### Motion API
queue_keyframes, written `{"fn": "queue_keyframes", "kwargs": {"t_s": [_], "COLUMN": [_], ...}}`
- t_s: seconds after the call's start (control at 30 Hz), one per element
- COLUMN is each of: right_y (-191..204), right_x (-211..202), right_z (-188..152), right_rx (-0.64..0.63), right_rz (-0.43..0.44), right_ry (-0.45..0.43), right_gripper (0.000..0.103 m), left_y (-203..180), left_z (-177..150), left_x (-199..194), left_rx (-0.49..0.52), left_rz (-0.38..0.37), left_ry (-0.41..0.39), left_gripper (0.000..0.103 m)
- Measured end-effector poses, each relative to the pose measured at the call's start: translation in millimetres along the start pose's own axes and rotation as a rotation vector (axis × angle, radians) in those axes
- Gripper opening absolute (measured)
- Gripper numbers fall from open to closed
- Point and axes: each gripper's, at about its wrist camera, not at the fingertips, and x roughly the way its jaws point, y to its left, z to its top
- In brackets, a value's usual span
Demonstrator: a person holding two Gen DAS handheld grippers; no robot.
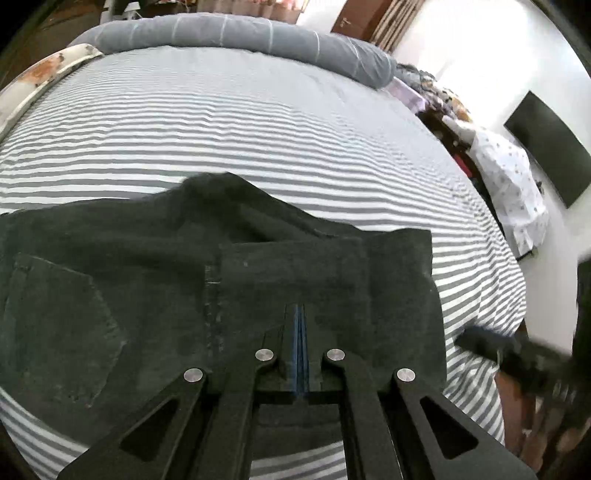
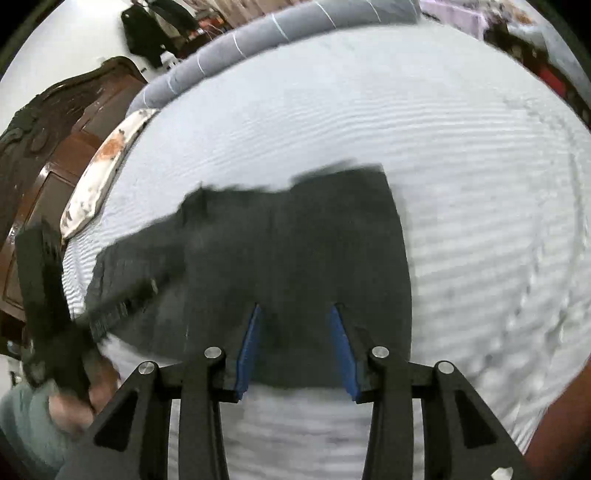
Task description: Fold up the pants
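Black pants (image 1: 155, 280) lie folded on the striped bed sheet (image 1: 229, 133), a back pocket showing at the left and the leg ends laid over the top. My left gripper (image 1: 299, 308) is shut with nothing between its blue pads, just above the pants. In the blurred right wrist view the pants (image 2: 295, 258) lie ahead, and my right gripper (image 2: 295, 306) is open and empty over their near edge. The left gripper (image 2: 114, 310) shows there at the left over the pants.
A grey rolled duvet (image 1: 236, 33) lies along the far edge of the bed. A flowered pillow (image 2: 99, 177) lies at the left by the wooden headboard (image 2: 48, 147). A black screen (image 1: 550, 147) hangs on the right wall.
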Motion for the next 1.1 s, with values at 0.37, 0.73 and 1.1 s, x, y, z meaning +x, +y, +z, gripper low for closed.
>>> {"fn": "queue_keyframes", "kwargs": {"t_s": [0.37, 0.73, 1.1], "right_y": [-16, 3, 26], "right_x": [97, 67, 73], "right_z": [55, 43, -18], "right_rx": [-0.049, -0.077, -0.129], "right_rz": [-0.164, -0.143, -0.171], "right_ry": [0.063, 0.012, 0.07], "right_gripper": [0.029, 0.033, 0.036], "left_y": [22, 14, 51], "left_z": [2, -9, -40], "left_x": [54, 43, 15], "left_rx": [-0.025, 0.057, -0.014], "left_rz": [0.053, 0.105, 0.159], "left_ry": [0.051, 0.047, 0.07], "left_gripper": [0.002, 0.002, 0.003]}}
